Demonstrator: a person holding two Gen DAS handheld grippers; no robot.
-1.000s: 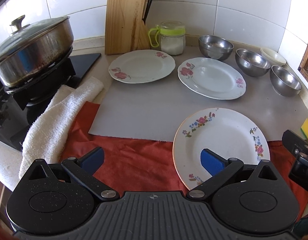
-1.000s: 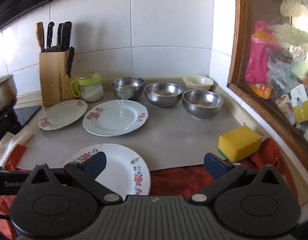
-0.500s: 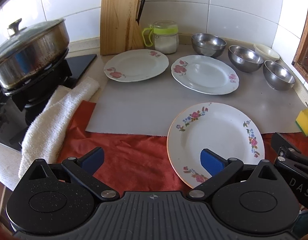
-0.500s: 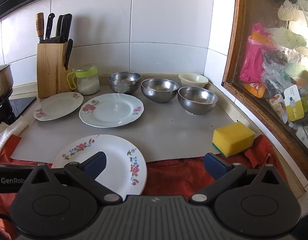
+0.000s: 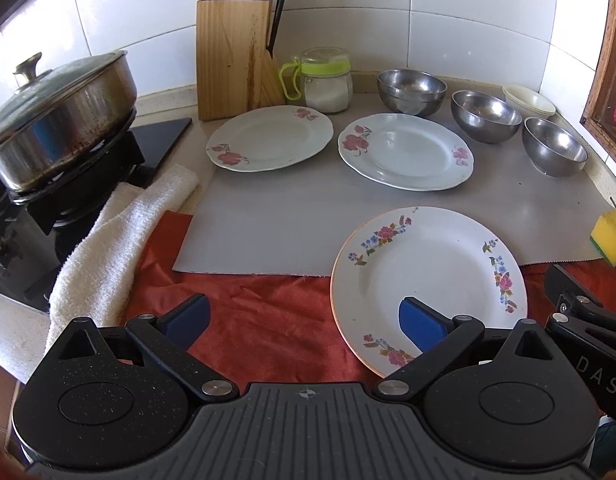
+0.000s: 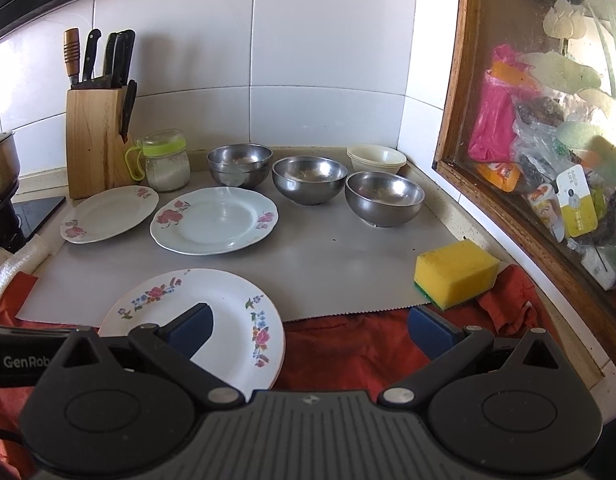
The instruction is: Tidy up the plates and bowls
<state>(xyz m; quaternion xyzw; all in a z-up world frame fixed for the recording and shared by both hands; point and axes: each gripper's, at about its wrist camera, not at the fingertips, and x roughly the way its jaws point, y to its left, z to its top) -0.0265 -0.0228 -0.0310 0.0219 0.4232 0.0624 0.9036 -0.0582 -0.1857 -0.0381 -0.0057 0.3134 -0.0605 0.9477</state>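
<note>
We see the left gripper (image 5: 303,318) and right gripper (image 6: 310,328) spread wide, holding nothing; their bodies hide the near rim of the flowered plate (image 5: 428,276).

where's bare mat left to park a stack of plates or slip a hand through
Widest bare patch: grey mat between the near flowered plate, the yellow sponge and the steel bowls. A second strip lies left of that plate, below the two rose plates, beside the white towel. The back row by the jar and knife block is crowded.
</note>
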